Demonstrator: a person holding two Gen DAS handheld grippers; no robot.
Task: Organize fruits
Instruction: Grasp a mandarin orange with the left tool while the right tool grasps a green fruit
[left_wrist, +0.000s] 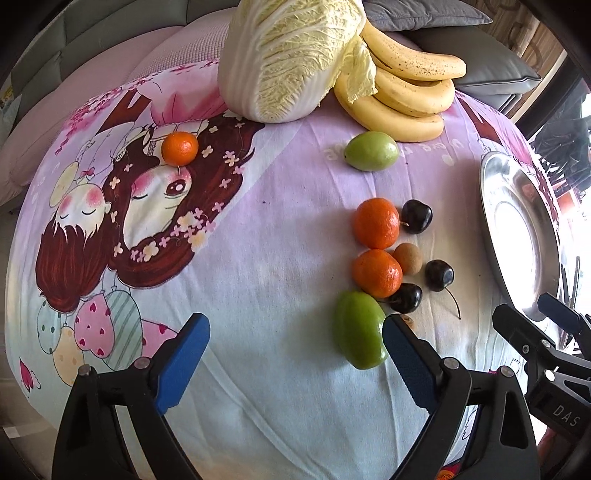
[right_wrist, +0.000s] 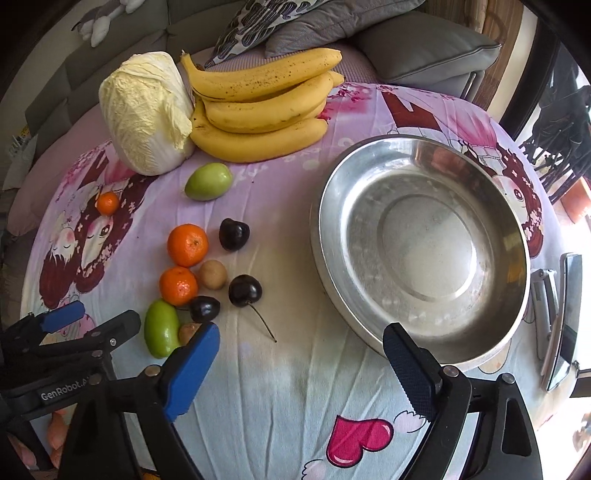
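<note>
- Your left gripper stood wide apart with nothing between its blue pads; the cloth showed bare through the gap at the bottom of the left wrist view.
- Your right gripper was likewise spread and empty, hanging above the cloth low in the right wrist view, its right-hand finger in front of the near rim of the steel bowl.
- The bowl held nothing. It sat right of centre in the right wrist view, well apart from the fruit.
- The small fruit lay clustered left of centre in that view: two tangerines, three dark cherries, a brown longan and a green fruit nearest your left gripper.
- A second green fruit and a smaller orange one lay apart, higher up; the bananas and a cabbage sat at the upper left.
- I judge you were at the very start: no fruit had been gathered yet, and both tools were poised to choose a first piece.
- The next move probably called for lowering your left gripper over the near green fruit, which lay just beside its right-hand pad, squaring the pads across its narrow width.
- The cherries touching that fruit's far end could roll if you nudged them, so approach from above.
</note>
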